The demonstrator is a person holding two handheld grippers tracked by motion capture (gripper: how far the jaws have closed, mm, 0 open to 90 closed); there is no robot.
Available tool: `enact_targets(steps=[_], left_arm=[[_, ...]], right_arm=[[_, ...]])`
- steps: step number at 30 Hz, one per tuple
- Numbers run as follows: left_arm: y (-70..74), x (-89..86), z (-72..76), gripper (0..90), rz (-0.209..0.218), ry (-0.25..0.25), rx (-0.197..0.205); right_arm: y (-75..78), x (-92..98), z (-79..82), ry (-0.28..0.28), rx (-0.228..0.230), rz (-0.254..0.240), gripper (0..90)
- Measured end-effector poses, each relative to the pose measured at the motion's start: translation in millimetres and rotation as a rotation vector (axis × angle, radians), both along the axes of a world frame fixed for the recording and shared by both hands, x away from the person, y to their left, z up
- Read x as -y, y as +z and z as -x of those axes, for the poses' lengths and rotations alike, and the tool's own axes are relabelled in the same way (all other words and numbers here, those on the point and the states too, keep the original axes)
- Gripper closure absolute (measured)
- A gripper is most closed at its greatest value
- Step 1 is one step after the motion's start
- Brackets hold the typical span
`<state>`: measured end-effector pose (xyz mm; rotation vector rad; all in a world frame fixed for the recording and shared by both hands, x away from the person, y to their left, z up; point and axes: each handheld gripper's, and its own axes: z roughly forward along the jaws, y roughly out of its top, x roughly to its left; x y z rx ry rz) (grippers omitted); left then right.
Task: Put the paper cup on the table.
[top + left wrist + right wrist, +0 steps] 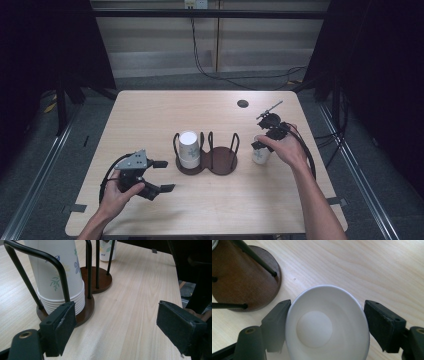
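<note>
A white paper cup (261,156) with a flower print stands upright on the wooden table, right of a dark two-bay cup holder (222,161). My right gripper (259,147) comes down from above and its two pads press on the cup's rim (327,322) from both sides. The holder's left bay has a stack of upside-down paper cups (189,149), also close in the left gripper view (60,277). Its right bay (100,282) holds nothing. My left gripper (168,175) is near the table's front left, open, jaws pointing toward the holder, nothing between them (117,322).
A round dark grommet (243,103) sits in the table (150,110) near the back right. Black cables (240,80) run across the floor behind the table. Dark curtains and stands flank both sides. The holder's brown base (244,277) lies just left of the held cup.
</note>
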<state>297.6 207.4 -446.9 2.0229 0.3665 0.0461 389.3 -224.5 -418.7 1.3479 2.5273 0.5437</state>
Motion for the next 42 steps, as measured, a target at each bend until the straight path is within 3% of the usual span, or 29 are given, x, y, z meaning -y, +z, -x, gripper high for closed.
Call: enact_targets(steps=[7,21,27,29,36,39,42], left_arm=[[0.0,0.0,0.1,15.9,-0.003,0.000,0.002],[-0.2,-0.3,0.2,15.9,-0.011,-0.004,0.003],[-2.4,0.2,0.4,16.0,-0.024,-0.009,0.004],[-1.9,0.2,0.8,16.0,-0.028,-0.007,0.010],[-0.1,-4.0,-0.3,16.5,-0.013,0.024,0.022],[-0.1,-4.5,0.3,16.5,-0.009,0.026,0.016],[-0.7,-4.0,0.1,16.5,-0.023,0.019,0.023]], right_arm=[[-3.5,0.5,1.7,0.001,-0.002,-0.049,20.7],[-3.0,-4.3,5.3,0.019,0.013,-0.088,14.2],[-0.4,-6.1,7.3,0.012,0.043,-0.122,13.9],[1.4,-6.3,8.6,0.016,0.064,-0.122,13.7],[6.8,0.4,11.9,-0.002,0.122,-0.195,13.6],[8.8,4.2,14.3,-0.036,0.159,-0.231,14.4],[11.2,5.4,18.4,-0.033,0.226,-0.246,14.5]])
